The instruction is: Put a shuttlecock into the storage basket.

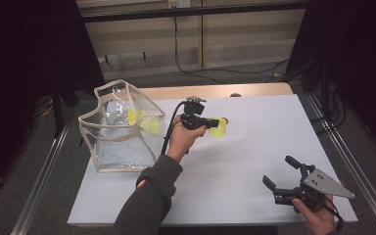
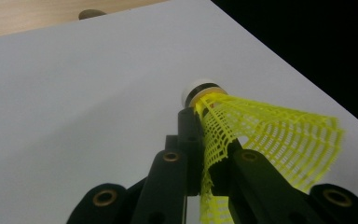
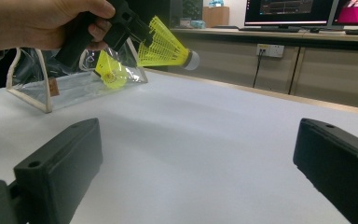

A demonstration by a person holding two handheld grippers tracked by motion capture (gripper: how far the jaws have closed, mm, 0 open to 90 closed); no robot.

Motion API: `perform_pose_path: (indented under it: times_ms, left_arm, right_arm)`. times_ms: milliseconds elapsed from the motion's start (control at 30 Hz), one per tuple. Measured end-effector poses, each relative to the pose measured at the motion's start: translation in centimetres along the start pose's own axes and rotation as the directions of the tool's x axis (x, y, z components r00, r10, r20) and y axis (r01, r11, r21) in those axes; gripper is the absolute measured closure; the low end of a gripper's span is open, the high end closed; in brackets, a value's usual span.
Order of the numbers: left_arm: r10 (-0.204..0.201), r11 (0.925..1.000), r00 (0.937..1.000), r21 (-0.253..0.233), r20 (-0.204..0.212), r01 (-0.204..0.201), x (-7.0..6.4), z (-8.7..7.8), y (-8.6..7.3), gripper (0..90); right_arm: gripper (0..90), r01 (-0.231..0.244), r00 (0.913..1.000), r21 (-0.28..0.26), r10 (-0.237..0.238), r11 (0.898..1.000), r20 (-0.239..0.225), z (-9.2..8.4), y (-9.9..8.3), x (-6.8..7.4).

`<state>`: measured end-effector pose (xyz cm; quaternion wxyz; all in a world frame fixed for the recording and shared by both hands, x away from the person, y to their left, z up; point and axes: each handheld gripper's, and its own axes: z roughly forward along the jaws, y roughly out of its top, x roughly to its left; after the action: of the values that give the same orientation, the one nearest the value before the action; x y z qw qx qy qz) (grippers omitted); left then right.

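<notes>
While the left gripper (image 1: 203,122) is held above the middle of the white worktop (image 1: 254,147), a yellow shuttlecock (image 1: 219,127) is pinched between its jaws by the mesh skirt; in the left gripper view the netting (image 2: 279,140) is seen crushed flat where the black jaws meet, and the white cork tip (image 2: 200,91) juts out past them, free of the grip. The skirt is probably chosen as the hold because it yields and gives the jaws purchase, whereas the rounded cork would tend to slip; the shuttlecock is carried clear of the worktop, not resting on it.

To the left stands a clear plastic bag (image 1: 122,129) with a pale trim, its mouth propped open and upward; 1 more yellow shuttlecock (image 1: 149,126) is seen through its wall, so the bag is judged to be the place where the shuttlecocks are being gathered; the open mouth would let a shuttlecock be dropped in from above.

The right gripper (image 1: 284,178) is kept low near the front right corner of the worktop, well apart from the bag; its 2 jaws stand wide apart with nothing between them, as the right gripper view confirms; it is judged to be idle, parked out of the left arm's path.
</notes>
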<state>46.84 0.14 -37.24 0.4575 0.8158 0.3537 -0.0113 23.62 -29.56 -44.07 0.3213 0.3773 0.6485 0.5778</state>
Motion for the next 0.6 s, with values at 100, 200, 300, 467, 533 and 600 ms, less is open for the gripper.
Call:
perform_pose_path:
  times_ms: [100,200,300,467,533,600]
  left_arm:
    - [-0.004,1.0,1.0,0.0,-0.008,0.004,0.1,-0.2,0.0,87.1]
    - [-0.006,1.0,0.9999,0.002,-0.013,0.006,0.3,-0.6,0.1,87.1]
    - [-0.017,0.9999,0.9996,0.003,-0.024,0.017,0.5,-0.8,0.1,87.1]
    - [-0.021,0.9998,0.9991,0.002,-0.036,0.021,0.8,-1.2,0.1,87.1]
    - [-0.022,0.9998,0.9989,0.0,-0.042,0.022,0.9,-1.4,0.1,87.1]
    - [-0.022,0.9997,0.9988,0.001,-0.044,0.023,1.0,-1.6,0.2,87.1]
  right_arm:
    - [1.4,0.001,1.0,-0.001,-0.001,1.0,0.0,0.0,0.0,0.0]
    - [1.4,-0.001,1.0,-0.001,0.001,1.0,0.0,0.0,0.0,0.0]
    - [1.4,0.002,1.0,-0.001,-0.002,1.0,0.0,0.0,0.0,0.0]
    - [1.4,0.003,1.0,-0.002,-0.003,1.0,-0.001,0.0,0.0,0.0]
    - [1.4,0.005,1.0,-0.001,-0.005,1.0,-0.001,0.0,0.0,0.0]
    - [1.4,0.004,1.0,-0.001,-0.004,1.0,0.0,0.0,0.0,0.0]
